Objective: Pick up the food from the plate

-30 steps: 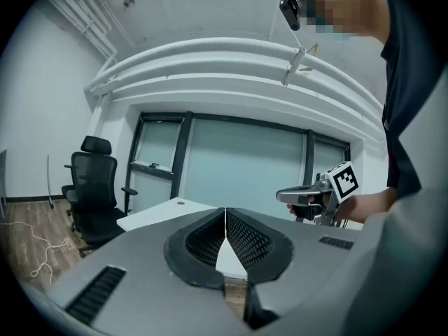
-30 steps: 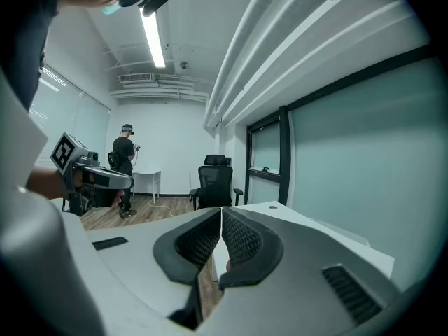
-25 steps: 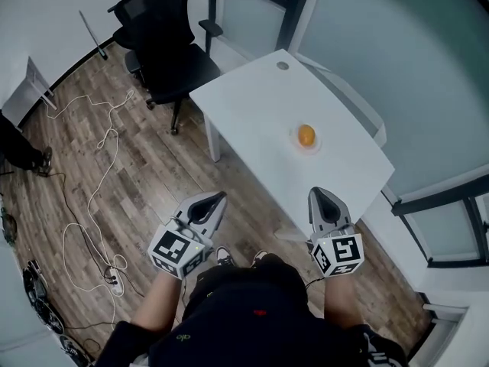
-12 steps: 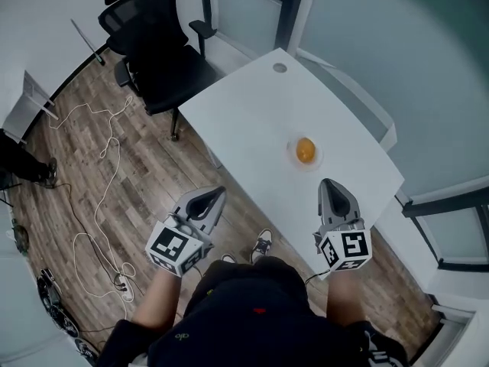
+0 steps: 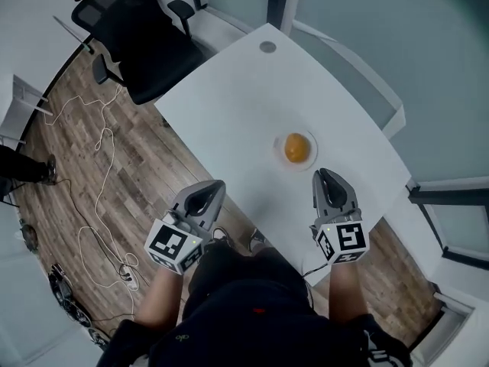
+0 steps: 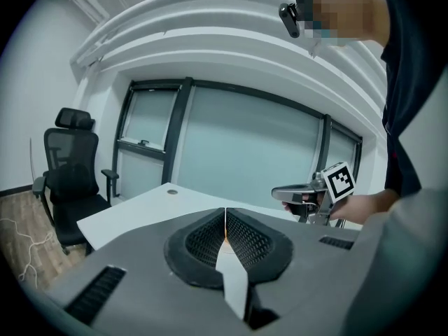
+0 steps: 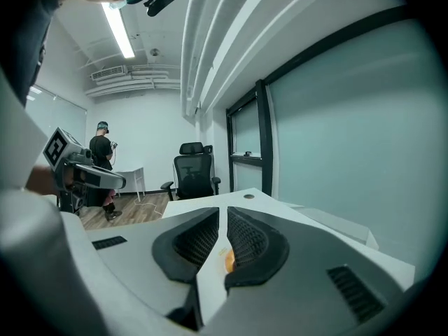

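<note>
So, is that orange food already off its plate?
No, the orange food lies in the middle of the plate on the white table.

Rounded, orange food (image 5: 296, 148) is seen resting at the middle of a small, pale, round plate (image 5: 306, 164), by which it is ringed on all sides. The plate is set flat on a white table (image 5: 229, 113), within its right part, nearer the person's edge than the far corner.
</note>
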`<state>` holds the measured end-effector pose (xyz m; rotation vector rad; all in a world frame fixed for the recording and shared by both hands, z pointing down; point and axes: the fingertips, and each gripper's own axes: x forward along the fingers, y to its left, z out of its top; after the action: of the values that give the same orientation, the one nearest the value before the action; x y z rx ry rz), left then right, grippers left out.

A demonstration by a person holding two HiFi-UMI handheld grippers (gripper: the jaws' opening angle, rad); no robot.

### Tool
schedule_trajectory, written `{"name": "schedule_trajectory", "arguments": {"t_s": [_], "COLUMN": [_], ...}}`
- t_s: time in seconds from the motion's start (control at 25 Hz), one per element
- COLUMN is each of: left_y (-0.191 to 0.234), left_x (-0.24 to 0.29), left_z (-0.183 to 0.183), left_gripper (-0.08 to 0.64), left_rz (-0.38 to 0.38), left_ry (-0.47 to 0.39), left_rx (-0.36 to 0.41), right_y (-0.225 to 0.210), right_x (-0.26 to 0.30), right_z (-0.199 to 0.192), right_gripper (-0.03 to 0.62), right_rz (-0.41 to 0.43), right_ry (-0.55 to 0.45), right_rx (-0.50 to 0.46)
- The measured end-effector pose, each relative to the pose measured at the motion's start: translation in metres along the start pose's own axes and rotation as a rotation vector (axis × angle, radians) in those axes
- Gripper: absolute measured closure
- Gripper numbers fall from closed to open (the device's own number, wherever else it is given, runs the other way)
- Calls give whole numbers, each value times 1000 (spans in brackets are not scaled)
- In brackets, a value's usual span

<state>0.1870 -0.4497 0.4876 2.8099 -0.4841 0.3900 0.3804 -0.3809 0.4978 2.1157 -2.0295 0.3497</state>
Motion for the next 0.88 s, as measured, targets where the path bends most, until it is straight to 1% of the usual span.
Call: {"name": "schedule_trajectory", "arguments": {"t_s": [0.16, 0.2, 0.24, 0.28, 0.4, 0.52, 0.64, 0.76, 0.88], "left_y": [10, 15, 20, 25, 38, 51, 62, 68, 76], "left_x": [14, 16, 18, 19, 23, 24, 20, 15, 9], "left_z": [-11, -13, -16, -19, -26, -39, -49, -55, -60], "left_gripper": [537, 537, 537, 537, 537, 537, 537, 537, 537], "left_rz": [-28, -34, -39, -45, -59, -55, -44, -30, -14], "left_ry": [25, 31, 39, 47, 67, 90, 111, 127, 140], "left_rx": [-19, -23, -26, -28, -37, -64, -77, -95, -112], "right_y": [-8, -8, -8, -7, -9, -15, -27, -39, -46], "right_x": [23, 31, 41, 51, 81, 109, 134, 154, 166], "right_z": [-14, -18, -22, -27, -46, -74, -110, -145, -167], "right_gripper": [559, 527, 466, 428, 351, 270, 228, 216, 213], "right_rz": [-17, -22, -25, -31, -63, -96, -148, -183, -205], "right_ry": [40, 51, 64, 79, 124, 189, 268, 348, 402], "right_rx": [12, 16, 21, 25, 12, 20, 39, 58, 77]}}
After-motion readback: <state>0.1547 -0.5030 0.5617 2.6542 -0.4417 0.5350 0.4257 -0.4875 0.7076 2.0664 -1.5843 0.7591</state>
